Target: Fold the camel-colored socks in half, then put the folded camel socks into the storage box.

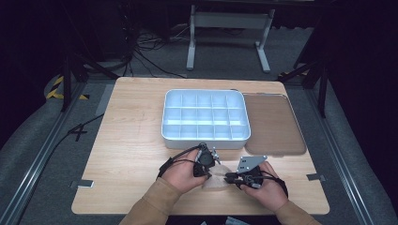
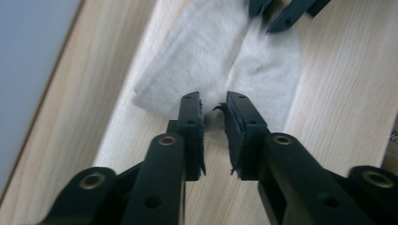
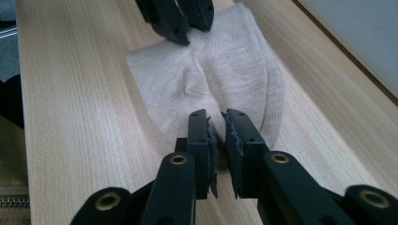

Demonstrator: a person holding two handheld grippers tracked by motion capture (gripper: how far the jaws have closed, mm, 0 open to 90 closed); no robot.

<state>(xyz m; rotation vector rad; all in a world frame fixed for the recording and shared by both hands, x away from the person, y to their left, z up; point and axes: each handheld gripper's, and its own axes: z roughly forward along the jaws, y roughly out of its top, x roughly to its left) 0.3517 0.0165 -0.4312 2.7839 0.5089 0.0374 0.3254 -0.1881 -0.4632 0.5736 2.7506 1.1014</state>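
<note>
A small folded beige cloth [image 1: 217, 182] lies on the wooden table near its front edge, between my two hands. In the left gripper view the cloth [image 2: 197, 56] spreads out ahead of my left gripper [image 2: 213, 101]. Its jaws stand a little apart over the cloth's near edge, and the pads are not pressing on it. In the right gripper view my right gripper [image 3: 217, 117] is pinched on the opposite edge of the cloth [image 3: 225, 70], which bunches toward the middle. From above, the left gripper [image 1: 209, 174] and the right gripper [image 1: 228, 178] face each other across the cloth.
A white tray [image 1: 205, 139] with several empty compartments stands just behind the hands. A flat brown lid [image 1: 272, 124] lies to its right. The table's front edge is close under the forearms. Bare wood extends to the left and right of the hands.
</note>
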